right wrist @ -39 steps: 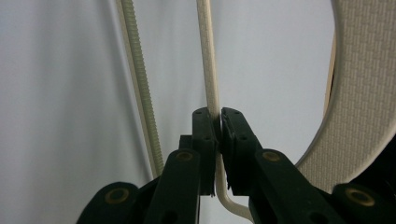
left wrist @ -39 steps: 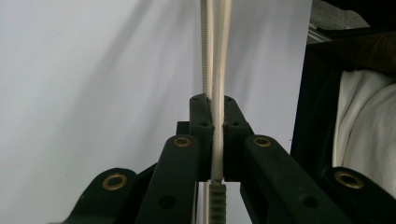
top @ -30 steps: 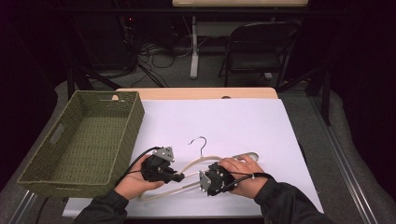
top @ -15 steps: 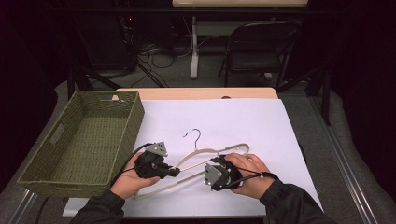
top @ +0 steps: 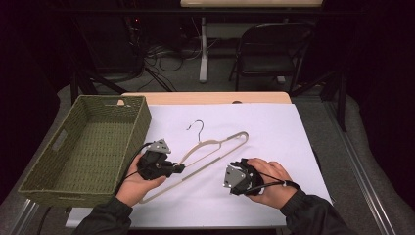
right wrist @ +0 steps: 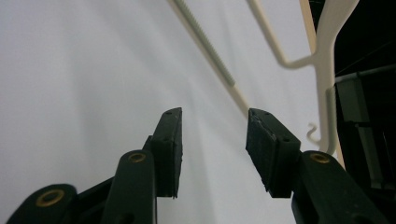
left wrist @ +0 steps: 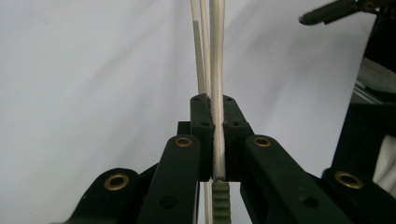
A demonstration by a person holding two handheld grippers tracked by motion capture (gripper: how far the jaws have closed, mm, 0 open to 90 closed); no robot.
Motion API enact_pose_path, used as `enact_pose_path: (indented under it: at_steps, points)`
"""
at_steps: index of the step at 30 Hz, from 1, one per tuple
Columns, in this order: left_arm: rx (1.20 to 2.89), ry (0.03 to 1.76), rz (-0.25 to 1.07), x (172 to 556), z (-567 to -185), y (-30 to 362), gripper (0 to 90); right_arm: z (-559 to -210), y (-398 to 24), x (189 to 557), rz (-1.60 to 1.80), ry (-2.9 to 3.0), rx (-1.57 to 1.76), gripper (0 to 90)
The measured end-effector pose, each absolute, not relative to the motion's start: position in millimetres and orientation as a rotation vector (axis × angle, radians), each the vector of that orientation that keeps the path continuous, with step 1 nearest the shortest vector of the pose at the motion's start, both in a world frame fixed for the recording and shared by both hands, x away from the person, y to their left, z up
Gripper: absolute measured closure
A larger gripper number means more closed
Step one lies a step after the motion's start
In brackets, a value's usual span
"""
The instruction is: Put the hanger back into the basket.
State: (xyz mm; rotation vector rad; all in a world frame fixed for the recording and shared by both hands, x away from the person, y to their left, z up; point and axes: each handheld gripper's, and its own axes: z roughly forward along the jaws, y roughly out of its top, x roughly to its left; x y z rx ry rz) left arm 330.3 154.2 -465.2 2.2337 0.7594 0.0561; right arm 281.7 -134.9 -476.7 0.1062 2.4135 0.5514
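Hanger [top: 215, 149] work is what's going on at the near edge of the white table [top: 274, 127]: a cream plastic hanger with a dark wire hook lies slantwise across the middle, hook toward the far side, its lower bar running down toward the near left. The left gripper [top: 179, 168] is clamped tight on that bar, and in the left gripper view the pale bar [left wrist: 218, 140] is pinched squarely between the two black pads, with nothing slack about it. The right gripper [top: 229, 180] sits apart to the right of the hanger; its jaws have just been opening, and in the right gripper view the pads [right wrist: 170, 149] stand spread with bare table between them, the hanger's bar [right wrist: 210, 56] passing beyond the tips rather than inside. A green woven basket [top: 132, 129] waits empty just left of the left hand. By my reckoning the hanger is meant for that basket, carried by the left grip alone. To do it well, I'd keep the grip firm and lift enough that the long far end and the hook pass over the basket wall, and hold the right gripper back so the hanger can't catch it.
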Motion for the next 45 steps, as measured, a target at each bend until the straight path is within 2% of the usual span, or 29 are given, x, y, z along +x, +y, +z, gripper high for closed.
enact_pose_path:
  at_steps: [7,16,23,29,45]
  points:
    - [2.181,0.847,0.143,330,-448,165,87.5,-477,-142,284,0.567,2.402,0.168,54.0]
    - [2.118,0.863,0.209,326,-415,190,87.5,-478,-143,287,0.576,2.395,0.194,53.5]
    - [2.065,0.883,0.299,318,-378,227,87.5,-480,-145,288,0.578,2.397,0.21,53.5]
    - [2.038,0.92,0.358,315,-360,259,87.5,-481,-146,290,0.573,2.399,0.209,53.5]
    - [2.055,0.994,0.438,319,-364,333,87.5,-485,-144,293,0.553,2.406,0.221,53.5]
